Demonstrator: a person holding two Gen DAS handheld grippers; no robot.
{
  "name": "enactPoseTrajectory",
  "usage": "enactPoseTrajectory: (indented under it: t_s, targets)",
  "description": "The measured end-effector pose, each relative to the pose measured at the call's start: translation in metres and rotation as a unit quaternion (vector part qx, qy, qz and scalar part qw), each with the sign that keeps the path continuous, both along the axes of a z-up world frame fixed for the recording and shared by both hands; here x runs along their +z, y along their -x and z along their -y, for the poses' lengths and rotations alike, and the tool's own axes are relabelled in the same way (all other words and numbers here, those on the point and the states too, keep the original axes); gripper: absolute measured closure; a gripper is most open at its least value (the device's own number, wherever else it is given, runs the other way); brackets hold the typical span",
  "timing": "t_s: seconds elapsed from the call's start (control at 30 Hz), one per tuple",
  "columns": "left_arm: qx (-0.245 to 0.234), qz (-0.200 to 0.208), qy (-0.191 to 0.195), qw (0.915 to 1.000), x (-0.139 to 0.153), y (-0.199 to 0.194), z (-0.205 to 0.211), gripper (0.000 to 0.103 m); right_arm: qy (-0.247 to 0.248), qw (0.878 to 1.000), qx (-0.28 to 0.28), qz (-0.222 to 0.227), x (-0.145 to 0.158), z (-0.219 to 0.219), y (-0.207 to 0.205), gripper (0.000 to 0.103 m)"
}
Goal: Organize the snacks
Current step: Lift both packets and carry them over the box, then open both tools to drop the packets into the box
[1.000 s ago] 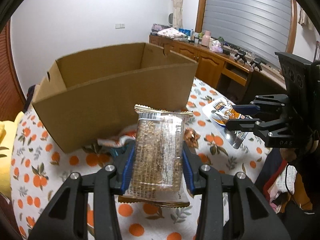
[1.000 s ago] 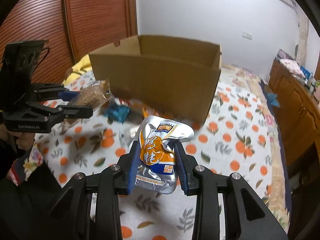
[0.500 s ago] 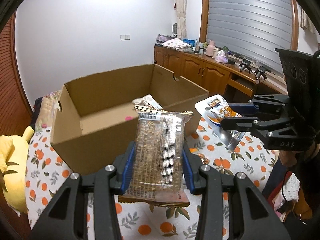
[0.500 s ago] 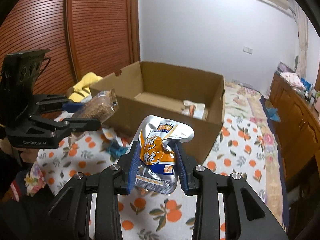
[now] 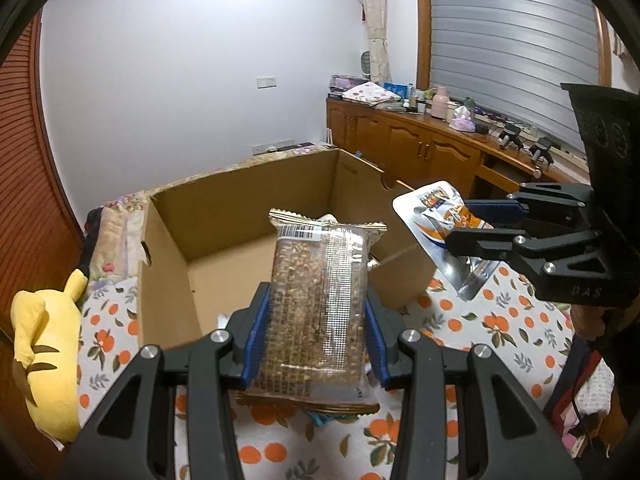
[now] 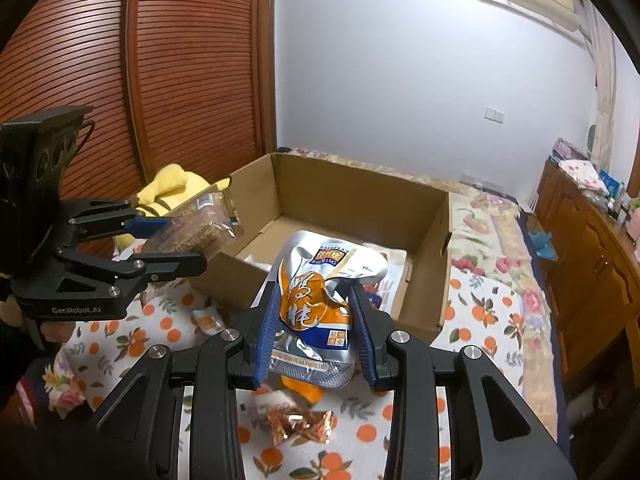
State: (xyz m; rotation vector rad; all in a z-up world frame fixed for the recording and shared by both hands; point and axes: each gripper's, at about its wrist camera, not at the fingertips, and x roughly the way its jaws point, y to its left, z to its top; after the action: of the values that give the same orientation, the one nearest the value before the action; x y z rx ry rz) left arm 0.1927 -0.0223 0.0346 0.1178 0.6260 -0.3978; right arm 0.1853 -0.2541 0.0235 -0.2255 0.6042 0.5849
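While L tongs [image 5: 316, 316] pinch crinkly clear grain pack [image 5: 318, 300], cardboard box [image 5: 248, 208] sits open.

Both grippers rose and moved toward the cardboard box [image 5: 256, 216]. Left gripper [image 5: 316, 334] lifted its grain bar packet [image 5: 318, 300] from below the box wall to above the rim; box floor now visible. Right gripper [image 6: 316, 320] raised its silver-orange pouch [image 6: 320, 292] likewise, now over the box's near edge, snacks inside showing.
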Motion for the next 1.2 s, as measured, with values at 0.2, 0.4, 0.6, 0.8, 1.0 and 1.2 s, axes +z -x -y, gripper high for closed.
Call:
enactPoseTrajectory:
  t_s: [0.2,0.4,0.6,0.8,1.0,1.2]
  targets:
    - [0.012,0.002,-0.004,0.9999,0.006,-0.014,-0.007,0.062,0.001,1.000,0.000,0.002,0.004,-0.008,-0.011,0.069]
    - [0.029,-0.005,0.005,0.9996,0.006,-0.033,-0.019,0.062,-0.004,1.000,-0.004,-0.007,0.001,-0.008,-0.024,0.068]
    - [0.052,-0.016,0.001,0.9985,0.000,-0.054,-0.024,0.062,-0.003,1.000,-0.014,-0.013,-0.004,-0.008,-0.036,0.068]
    - [0.065,-0.027,0.013,0.9974,-0.007,-0.067,-0.029,0.061,-0.003,0.999,-0.027,-0.018,-0.008,-0.008,-0.050,0.068]
    - [0.081,-0.032,0.015,0.9961,-0.013,-0.077,-0.035,0.059,-0.015,0.998,-0.046,-0.033,-0.014,-0.004,-0.070,0.068]
    - [0.097,-0.035,0.013,0.9946,-0.019,-0.085,-0.041,0.056,-0.020,0.997,-0.064,-0.048,-0.022,-0.005,-0.089,0.068]
